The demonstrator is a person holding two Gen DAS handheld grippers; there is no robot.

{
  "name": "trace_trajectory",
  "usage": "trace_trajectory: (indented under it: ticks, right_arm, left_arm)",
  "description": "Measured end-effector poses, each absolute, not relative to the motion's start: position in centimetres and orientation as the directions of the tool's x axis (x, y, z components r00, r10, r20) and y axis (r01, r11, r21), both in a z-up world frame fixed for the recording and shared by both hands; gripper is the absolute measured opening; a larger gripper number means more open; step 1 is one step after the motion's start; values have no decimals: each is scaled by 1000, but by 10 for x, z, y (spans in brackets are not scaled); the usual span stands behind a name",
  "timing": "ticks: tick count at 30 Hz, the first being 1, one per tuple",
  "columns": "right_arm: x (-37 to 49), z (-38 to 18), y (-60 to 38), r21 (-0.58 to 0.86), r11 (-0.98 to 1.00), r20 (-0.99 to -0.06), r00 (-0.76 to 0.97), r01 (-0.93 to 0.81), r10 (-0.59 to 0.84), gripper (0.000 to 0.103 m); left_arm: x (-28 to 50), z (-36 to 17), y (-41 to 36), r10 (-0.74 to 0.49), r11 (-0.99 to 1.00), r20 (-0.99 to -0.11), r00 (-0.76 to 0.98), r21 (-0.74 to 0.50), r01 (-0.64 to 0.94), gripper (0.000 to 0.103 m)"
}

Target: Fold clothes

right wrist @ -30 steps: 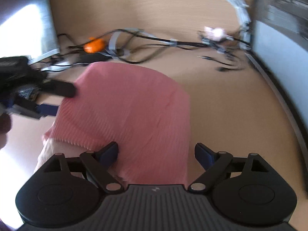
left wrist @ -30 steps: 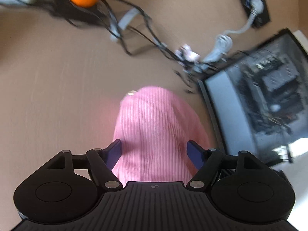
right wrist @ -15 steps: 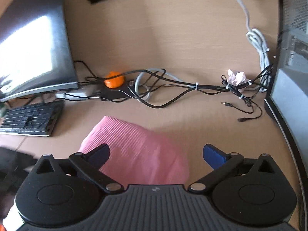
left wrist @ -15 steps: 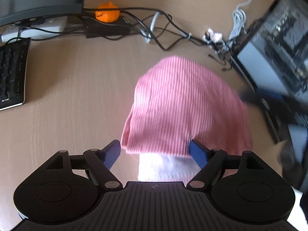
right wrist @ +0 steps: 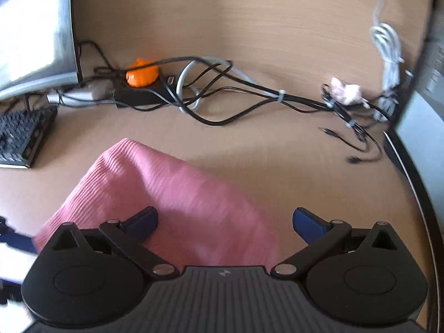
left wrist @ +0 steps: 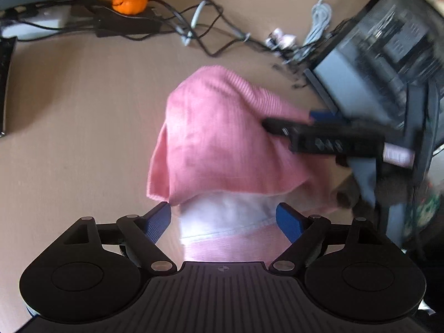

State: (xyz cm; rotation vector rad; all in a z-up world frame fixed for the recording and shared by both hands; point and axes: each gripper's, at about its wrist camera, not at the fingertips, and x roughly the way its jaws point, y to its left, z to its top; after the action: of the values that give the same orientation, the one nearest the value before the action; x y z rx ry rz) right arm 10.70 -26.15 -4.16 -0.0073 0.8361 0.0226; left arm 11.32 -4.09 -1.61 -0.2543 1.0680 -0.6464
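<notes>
A pink ribbed garment (left wrist: 222,136) lies folded on the wooden desk, with a pale inner layer (left wrist: 222,216) showing at its near edge. My left gripper (left wrist: 223,220) is open just above that near edge, holding nothing. My right gripper (right wrist: 225,220) is open over the garment's right part (right wrist: 172,188), and it shows in the left wrist view (left wrist: 305,123) reaching in from the right with its fingers over the cloth. It grips nothing.
A tangle of black and grey cables (right wrist: 222,88) with an orange object (right wrist: 142,73) runs along the back of the desk (right wrist: 277,27). A keyboard (right wrist: 22,136) and monitor (right wrist: 33,33) stand left. A computer case (left wrist: 383,55) stands right.
Both grippers have drawn back from the garment and hover open. The right gripper has come lower and moved over the cloth's right side. The garment's folded shape is the same.
</notes>
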Motion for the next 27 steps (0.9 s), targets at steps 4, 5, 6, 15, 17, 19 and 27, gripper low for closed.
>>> trace_trajectory:
  ticks: [4,5,6,15,17,19,27]
  right_arm:
    - [76,-44,-274,6,1000,-761,649,-7,9,103]
    - [70,-50,-274,-23,1000,-769,639,-1,-17,103]
    - [68,-59,-272,-69,998,-780,623,5,-57,103]
    - [68,-41,-319,377,907,-713,684,189,154,103]
    - [79,-49,-319,467,863,-701,676,195,227,103]
    - [92,-63,-309,486,854,-716,645,186,267,103]
    - [133,-81,-282,575,804,-711,576,147,403,103]
  left_arm:
    - [122,-15,-34,-590,804,-727,352,-488,338,94]
    - [124,-16,-35,-586,806,-731,348,-487,335,94]
    - [125,-18,-37,-592,802,-731,339,-494,334,94]
    - [138,-15,-36,-556,830,-725,407,-460,315,94]
    - [139,-23,-43,-560,826,-735,382,-463,320,94]
    - [136,-31,-51,-579,812,-736,351,-479,334,94]
    - [147,-42,-61,-610,793,-713,347,-538,288,88]
